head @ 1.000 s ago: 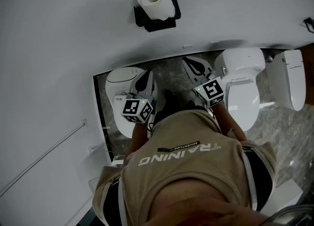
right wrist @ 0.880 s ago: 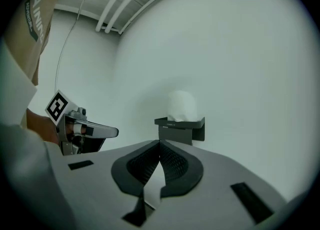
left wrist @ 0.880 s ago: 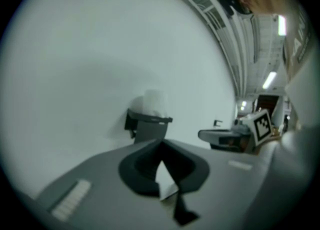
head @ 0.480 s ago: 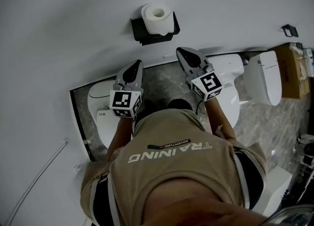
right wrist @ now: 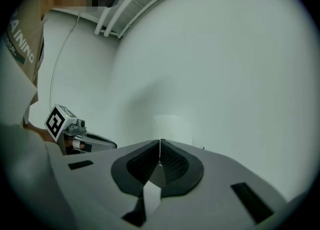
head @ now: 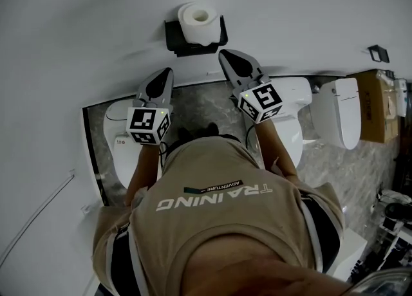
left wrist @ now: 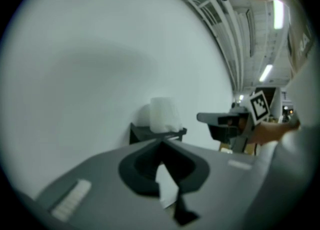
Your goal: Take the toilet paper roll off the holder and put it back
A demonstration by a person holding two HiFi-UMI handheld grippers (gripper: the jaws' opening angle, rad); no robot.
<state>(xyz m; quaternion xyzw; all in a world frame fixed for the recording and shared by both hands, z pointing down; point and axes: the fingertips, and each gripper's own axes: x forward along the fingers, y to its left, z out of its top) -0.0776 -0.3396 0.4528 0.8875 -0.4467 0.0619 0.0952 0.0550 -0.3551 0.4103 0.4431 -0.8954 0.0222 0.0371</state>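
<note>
Head view — right gripper [head: 225, 55] just below corner of holder [head: 174, 37].

The head view looks steeply down at the wall [head: 96, 24] from above. Both gripper views face it, near and roughly level, sharing the roll [head: 198, 21] at 12 o'clock.

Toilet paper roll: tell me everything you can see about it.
The roll is white, soft-looking paper, fairly full, with its core hole facing up. It stands on end in a black holder on the white wall. Only the holder touches it; the left gripper and right gripper are close by but clear of it.
</note>
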